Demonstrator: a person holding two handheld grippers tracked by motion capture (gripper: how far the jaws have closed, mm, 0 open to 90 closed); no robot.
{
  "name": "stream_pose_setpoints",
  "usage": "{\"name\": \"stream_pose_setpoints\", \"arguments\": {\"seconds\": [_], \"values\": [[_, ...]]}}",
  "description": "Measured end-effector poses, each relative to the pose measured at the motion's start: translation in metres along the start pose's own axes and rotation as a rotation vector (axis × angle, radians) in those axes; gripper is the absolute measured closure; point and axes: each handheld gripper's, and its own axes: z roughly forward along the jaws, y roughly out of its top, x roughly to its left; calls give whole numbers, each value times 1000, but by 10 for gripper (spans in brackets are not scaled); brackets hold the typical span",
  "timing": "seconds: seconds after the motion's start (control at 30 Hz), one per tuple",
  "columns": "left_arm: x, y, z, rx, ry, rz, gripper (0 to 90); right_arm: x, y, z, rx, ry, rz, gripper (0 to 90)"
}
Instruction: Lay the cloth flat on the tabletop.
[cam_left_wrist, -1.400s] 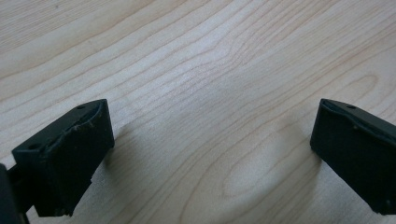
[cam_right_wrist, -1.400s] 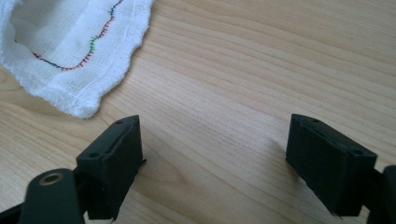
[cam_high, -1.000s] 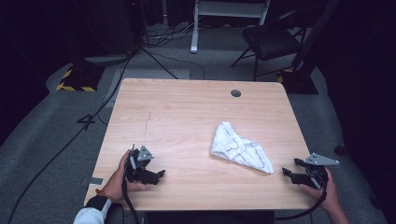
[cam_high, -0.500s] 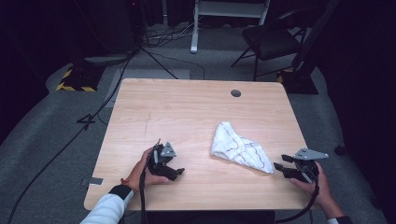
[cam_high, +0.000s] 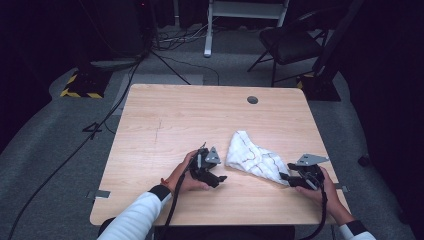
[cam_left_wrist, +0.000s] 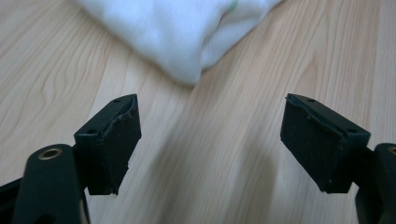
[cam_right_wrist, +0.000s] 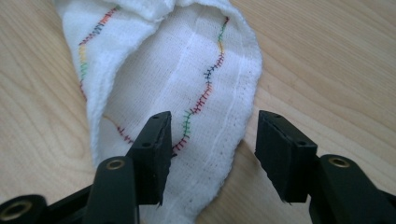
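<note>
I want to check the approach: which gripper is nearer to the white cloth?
Right. The right gripper has the white cloth tip between its open jaws; the left gripper stops just short of its other end.

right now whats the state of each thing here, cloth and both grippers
white cloth: crumpled in a loose heap, lying flat on the table, not lifted.
left gripper: jaws open with nothing between them, beside the cloth's near-left edge and not touching it; they have just been closing a little.
right gripper: jaws open, astride the cloth's pointed corner, pads not pressing on it; they have just been closing.
</note>
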Motion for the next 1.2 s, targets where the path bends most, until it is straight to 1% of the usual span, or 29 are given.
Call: {"name": "stream_pose_setpoints", "arguments": {"seconds": [0.07,0.1,0.17,0.2,0.23,0.27,0.3,0.4,0.5,0.53,0.57,0.6,0.63,0.67,0.7,0.73,0.8,0.83,0.87,0.9,0.93,0.97,1.0,1.07,1.13,1.17,1.2], "values": [[0,10,6,-18,7,8,225,-1,3,3,7,1,0,461],[1,15,9,-27,2,7,225,-2,4,3,8,4,3,465],[1,24,17,-40,8,12,225,-5,5,5,8,16,16,477],[1,28,21,-45,-4,10,225,-6,5,6,4,18,12,484],[2,32,25,-48,-11,16,225,-7,6,6,2,21,8,491],[1,36,29,-54,-3,24,225,-8,6,7,2,18,5,499],[0,40,34,-51,10,41,230,-9,7,8,2,15,1,501],[1,46,44,-39,4,53,260,-12,10,9,12,2,-7,500],[7,47,50,-39,-12,59,321,-16,13,12,17,-17,-4,485],[9,47,50,-39,-15,58,363,-17,14,12,19,-23,-2,477],[11,47,49,-35,-12,62,480,-20,15,14,21,-41,2,468],[13,46,48,-30,-13,71,480,-20,15,14,21,-41,2,468],[16,45,47,-24,-5,87,545,-21,16,15,18,-51,-1,467],[17,44,45,-14,0,89,625,-22,17,17,12,-59,3,463],[19,44,44,-16,2,88,650,-23,17,18,12,-61,7,461],[21,43,43,-9,-2,93,681,-25,19,19,19,-63,22,456],[23,43,40,0,-4,110,751,-29,24,24,24,-83,47,447],[24,43,38,1,-2,110,751,-29,24,24,24,-83,47,447],[25,43,35,9,10,113,758,-30,25,25,23,-84,52,446],[27,43,32,7,19,111,760,-30,27,27,18,-96,49,448],[30,42,29,6,22,100,766,-30,29,29,18,-107,45,451],[32,40,25,4,27,94,766,-30,29,29,18,-107,45,451],[35,39,21,5,36,91,769,-31,31,31,21,-105,57,451],[40,35,13,3,48,74,783,-33,34,34,26,-110,62,452],[45,30,5,2,67,65,788,-34,37,37,24,-114,75,456],[47,28,1,1,74,53,791,-34,38,39,17,-118,73,458],[49,25,-2,4,78,52,797,-33,41,42,13,-128,72,458]]}}
